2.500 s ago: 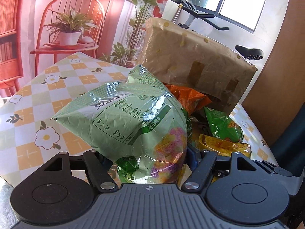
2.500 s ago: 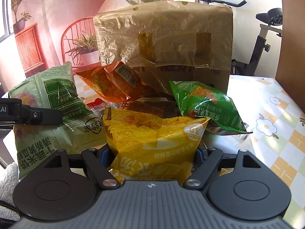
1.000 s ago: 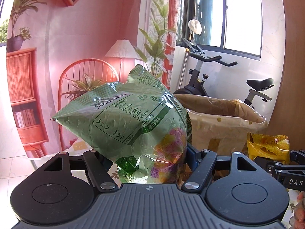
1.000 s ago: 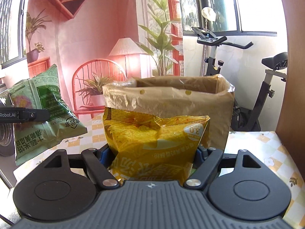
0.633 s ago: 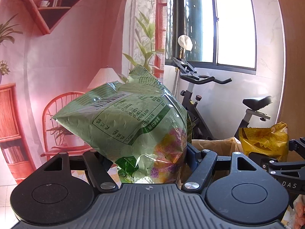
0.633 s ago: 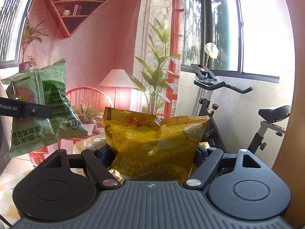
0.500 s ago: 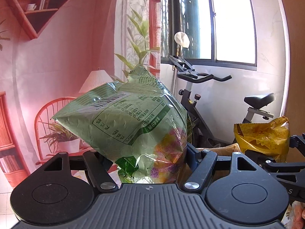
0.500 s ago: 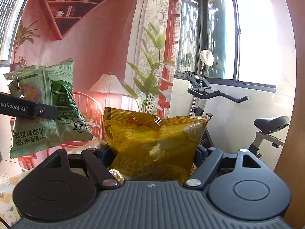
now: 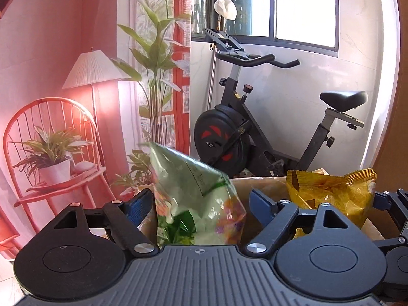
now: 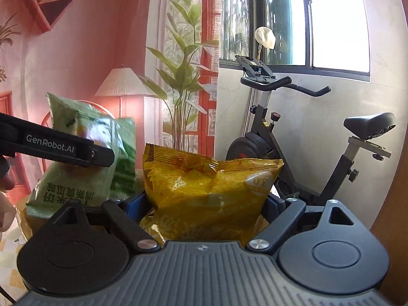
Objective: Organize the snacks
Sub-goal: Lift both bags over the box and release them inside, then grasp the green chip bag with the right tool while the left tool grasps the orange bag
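Note:
My left gripper is open, its jaws spread wide. The light green snack bag is loose between them, blurred and dropping toward the brown paper-covered box below. In the right wrist view the green bag shows at left, behind the left gripper's finger. My right gripper is shut on the yellow chip bag and holds it above the box. The yellow bag also shows in the left wrist view.
An exercise bike stands behind the box by the window. A red chair with a potted plant and a floor lamp are at left. A patch of checked tablecloth shows at lower left.
My left gripper has opened and let go of the green bag, which has slipped lower and tilted. Both grippers have tipped down slightly above the box. The right still holds the yellow bag.

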Demonstrator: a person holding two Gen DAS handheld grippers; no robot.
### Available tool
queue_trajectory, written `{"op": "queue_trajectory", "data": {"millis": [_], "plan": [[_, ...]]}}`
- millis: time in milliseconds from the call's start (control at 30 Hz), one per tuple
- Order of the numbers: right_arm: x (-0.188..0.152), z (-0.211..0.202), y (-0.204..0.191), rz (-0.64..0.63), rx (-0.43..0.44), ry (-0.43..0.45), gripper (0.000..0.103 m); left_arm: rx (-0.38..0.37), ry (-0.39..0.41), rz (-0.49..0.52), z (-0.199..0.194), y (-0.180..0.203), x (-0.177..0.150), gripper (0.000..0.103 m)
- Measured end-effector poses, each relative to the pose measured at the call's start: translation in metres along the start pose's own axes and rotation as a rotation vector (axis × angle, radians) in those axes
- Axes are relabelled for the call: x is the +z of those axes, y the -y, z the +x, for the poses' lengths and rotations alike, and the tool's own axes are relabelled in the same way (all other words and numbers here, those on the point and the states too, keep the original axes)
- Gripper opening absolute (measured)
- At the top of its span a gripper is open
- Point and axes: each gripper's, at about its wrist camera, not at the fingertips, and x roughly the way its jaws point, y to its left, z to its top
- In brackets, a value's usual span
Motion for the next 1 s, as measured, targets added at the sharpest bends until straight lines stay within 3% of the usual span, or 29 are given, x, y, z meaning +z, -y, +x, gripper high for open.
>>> {"op": "queue_trajectory", "data": {"millis": [233, 400, 667, 1000], "plan": [[-0.003, -0.017, 0.001, 0.024, 0.031, 0.010, 0.097, -0.016, 0.009, -0.053, -0.016, -0.024, -0.007, 0.087], [-0.007, -0.048, -0.002, 0.020, 0.109, 0.018, 0.097, 0.011, 0.001, -0.078, -0.048, -0.040, -0.016, 0.087], [-0.052, -0.104, -0.006, 0.033, 0.180, 0.009, 0.096, -0.004, -0.003, -0.063, -0.116, -0.079, -0.072, 0.087], [-0.126, -0.131, -0.014, 0.016, 0.148, -0.040, 0.096, 0.021, -0.060, -0.130, -0.155, -0.109, -0.167, 0.087]]}}
